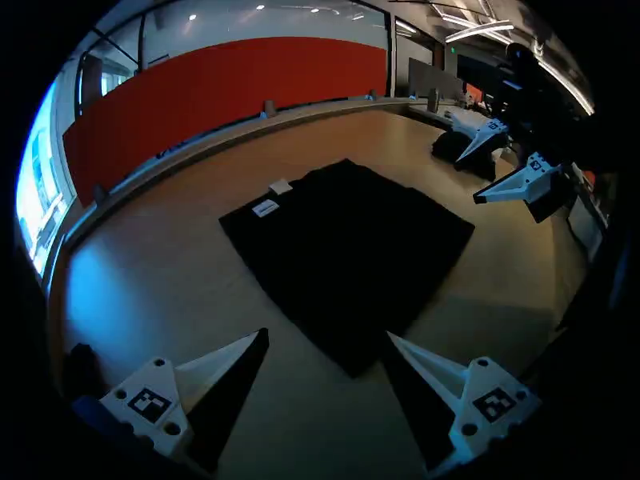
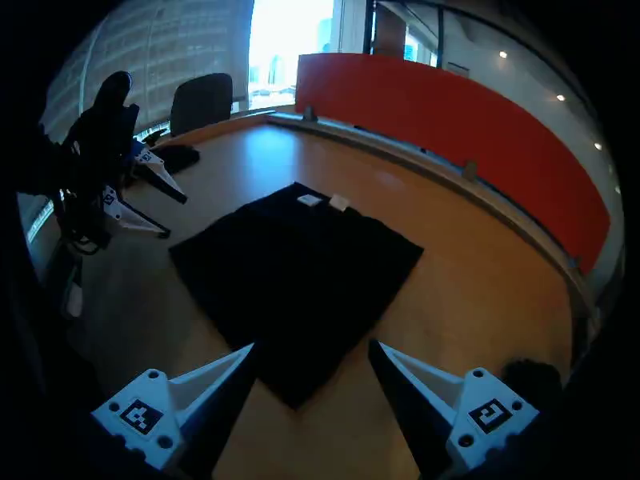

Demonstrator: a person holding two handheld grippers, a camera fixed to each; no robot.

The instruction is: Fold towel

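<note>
Towel (image 1: 348,256) is lying spread flat on the counter (image 1: 160,288), well short of the red panel (image 1: 224,88). I am holding my left hand-held gripper (image 1: 326,334) wide open, facing a towel corner far from that panel. My right hand-held gripper (image 2: 311,345) is pointing, equally wide, at another such corner.

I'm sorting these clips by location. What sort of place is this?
Most likely an open-plan office: a long wooden desk with a red divider along its edge, a chair beside tall windows, and strip lights overhead. A black towel lies flat on the desk.
</note>
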